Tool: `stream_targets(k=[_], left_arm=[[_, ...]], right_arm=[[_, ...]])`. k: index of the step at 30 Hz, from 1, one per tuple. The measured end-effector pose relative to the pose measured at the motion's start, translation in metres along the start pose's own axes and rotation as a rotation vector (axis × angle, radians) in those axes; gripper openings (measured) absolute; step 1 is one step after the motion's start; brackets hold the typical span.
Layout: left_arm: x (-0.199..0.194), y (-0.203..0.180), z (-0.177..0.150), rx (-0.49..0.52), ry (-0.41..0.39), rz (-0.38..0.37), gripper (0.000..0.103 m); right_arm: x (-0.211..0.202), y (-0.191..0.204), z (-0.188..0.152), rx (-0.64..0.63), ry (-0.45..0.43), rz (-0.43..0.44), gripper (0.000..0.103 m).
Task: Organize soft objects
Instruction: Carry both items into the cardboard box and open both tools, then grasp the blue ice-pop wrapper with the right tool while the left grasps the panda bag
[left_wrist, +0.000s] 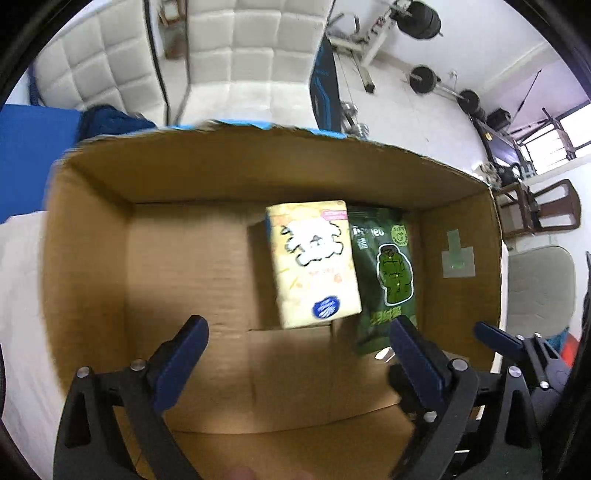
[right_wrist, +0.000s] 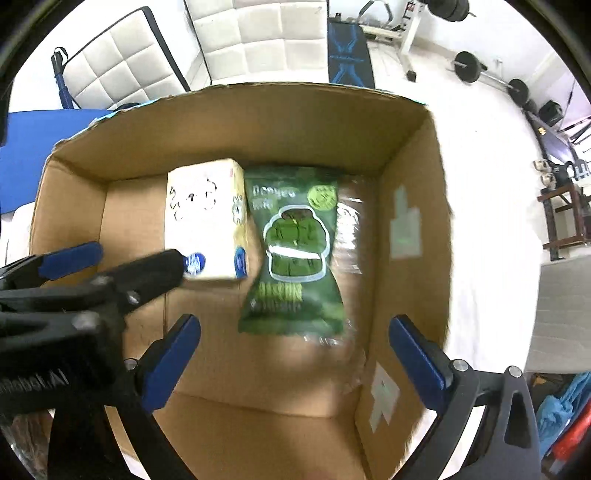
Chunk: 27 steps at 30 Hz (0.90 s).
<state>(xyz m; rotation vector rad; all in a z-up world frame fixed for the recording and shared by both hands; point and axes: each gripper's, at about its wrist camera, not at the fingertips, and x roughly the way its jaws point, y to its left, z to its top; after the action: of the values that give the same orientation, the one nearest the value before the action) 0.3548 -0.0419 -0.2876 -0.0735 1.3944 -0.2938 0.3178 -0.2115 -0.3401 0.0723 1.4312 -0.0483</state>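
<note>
An open cardboard box (left_wrist: 88, 258) (right_wrist: 406, 155) holds a cream tissue pack with a cartoon print (left_wrist: 314, 262) (right_wrist: 205, 218) and, on its right, a green soft packet with a coat picture (left_wrist: 388, 273) (right_wrist: 295, 251). Both lie on the box floor toward the far right. My left gripper (left_wrist: 299, 354) is open and empty above the box, near side of the tissue pack. My right gripper (right_wrist: 295, 358) is open and empty above the green packet's near end. The left gripper also shows in the right wrist view (right_wrist: 110, 258), just left of the tissue pack.
The box sits on a white surface (right_wrist: 480, 221). White padded panels (left_wrist: 251, 48) stand behind it and a blue mat (left_wrist: 33, 129) lies at the left. Gym weights (left_wrist: 424, 77) and a wooden chair (left_wrist: 543, 206) stand at the right.
</note>
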Motion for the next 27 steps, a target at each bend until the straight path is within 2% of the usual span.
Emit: stream_targets(k=[5, 8, 12, 16, 19, 23, 25, 27], left_arm=[[-0.037, 0.002, -0.03, 0.025, -0.128, 0.08, 0.1], [-0.06, -0.011, -0.041, 0.034, -0.18, 0.096, 0.1], [-0.084, -0.028, -0.062, 0.042, -0.224, 0.109, 0.1], [-0.102, -0.031, -0.08, 0.026, -0.241, 0.108, 0.1], [-0.117, -0.019, -0.095, -0.009, -0.248, 0.106, 0.1], [-0.119, 0.007, -0.12, -0.057, -0.221, 0.146, 0.1], [-0.111, 0.027, -0.139, -0.082, -0.19, 0.208, 0.1], [-0.103, 0.044, -0.154, -0.112, -0.161, 0.225, 0.1]], right_arm=[[-0.032, -0.014, -0.035, 0.031, -0.069, 0.006, 0.103], [-0.048, -0.02, -0.055, 0.043, -0.104, 0.016, 0.103], [-0.072, -0.022, -0.061, 0.046, -0.148, 0.035, 0.103], [-0.102, -0.019, -0.083, 0.037, -0.184, 0.05, 0.103], [-0.116, -0.022, -0.102, 0.069, -0.189, 0.079, 0.103], [-0.115, -0.026, -0.135, 0.142, -0.138, 0.152, 0.103], [-0.103, -0.023, -0.148, 0.175, -0.097, 0.169, 0.103], [-0.081, -0.014, -0.161, 0.215, -0.032, 0.201, 0.103]])
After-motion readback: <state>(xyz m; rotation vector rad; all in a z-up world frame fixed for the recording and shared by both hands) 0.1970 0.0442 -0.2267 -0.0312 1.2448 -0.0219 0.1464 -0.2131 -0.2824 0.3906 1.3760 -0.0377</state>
